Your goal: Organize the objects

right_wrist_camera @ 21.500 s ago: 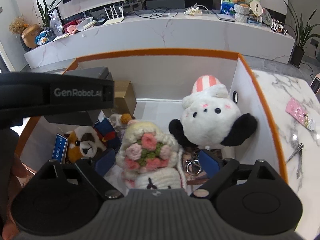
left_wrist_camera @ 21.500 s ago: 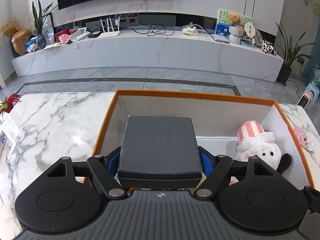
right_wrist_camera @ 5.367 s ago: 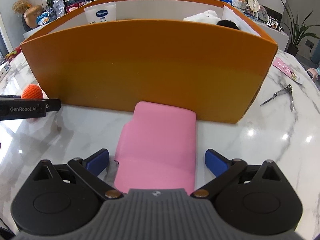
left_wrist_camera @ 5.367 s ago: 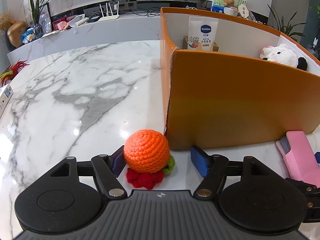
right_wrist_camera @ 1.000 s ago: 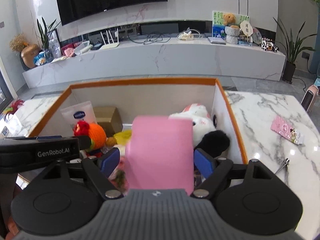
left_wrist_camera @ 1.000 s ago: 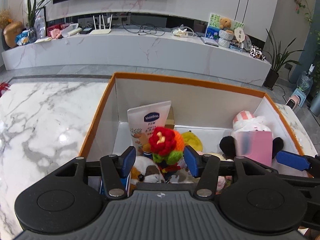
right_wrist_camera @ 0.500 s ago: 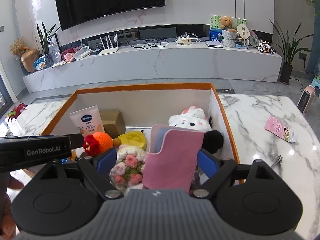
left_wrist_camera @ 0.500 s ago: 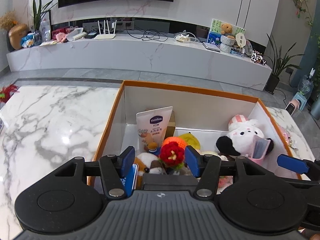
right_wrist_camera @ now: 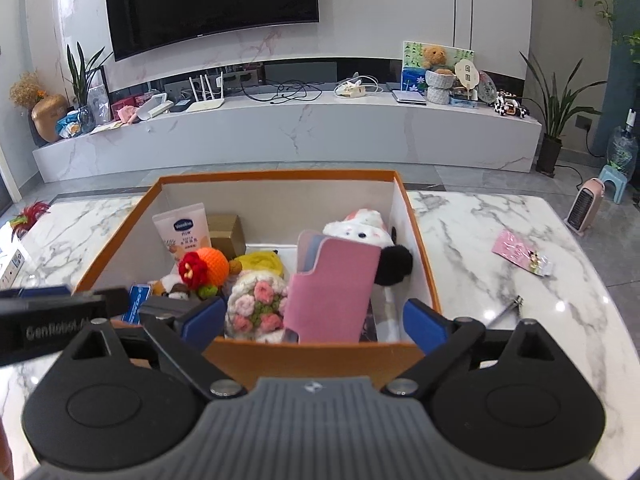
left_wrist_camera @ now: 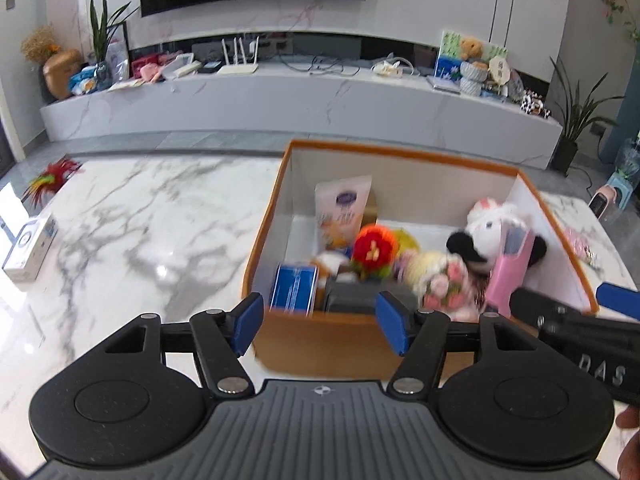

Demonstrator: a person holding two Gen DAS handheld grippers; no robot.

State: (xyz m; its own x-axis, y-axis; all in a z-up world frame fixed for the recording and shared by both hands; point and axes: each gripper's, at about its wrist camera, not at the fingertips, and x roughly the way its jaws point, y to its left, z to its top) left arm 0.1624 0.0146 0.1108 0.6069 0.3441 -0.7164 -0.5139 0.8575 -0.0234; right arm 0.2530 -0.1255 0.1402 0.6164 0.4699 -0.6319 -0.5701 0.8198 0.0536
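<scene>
Both grippers are empty w/ jaws wide apart: left gripper (left_wrist_camera: 320, 322), right gripper (right_wrist_camera: 312, 322), each just short of the box's (right_wrist_camera: 280, 176) near wall. The pink case (right_wrist_camera: 332, 288) leans upright inside against the plush (right_wrist_camera: 360, 228); the crochet orange (right_wrist_camera: 210, 266) sits inside too. Next pick looks like the clippers (right_wrist_camera: 508, 308) or pink packet (right_wrist_camera: 520, 258) (both on the marble, right of box): approach low, close on the middle.

Box contents (left_wrist_camera: 384, 264) motion-blurred.

"Vaseline" on the cream tube (right_wrist_camera: 183, 232); "GenRobot.AI" on the left gripper (right_wrist_camera: 56, 326).
</scene>
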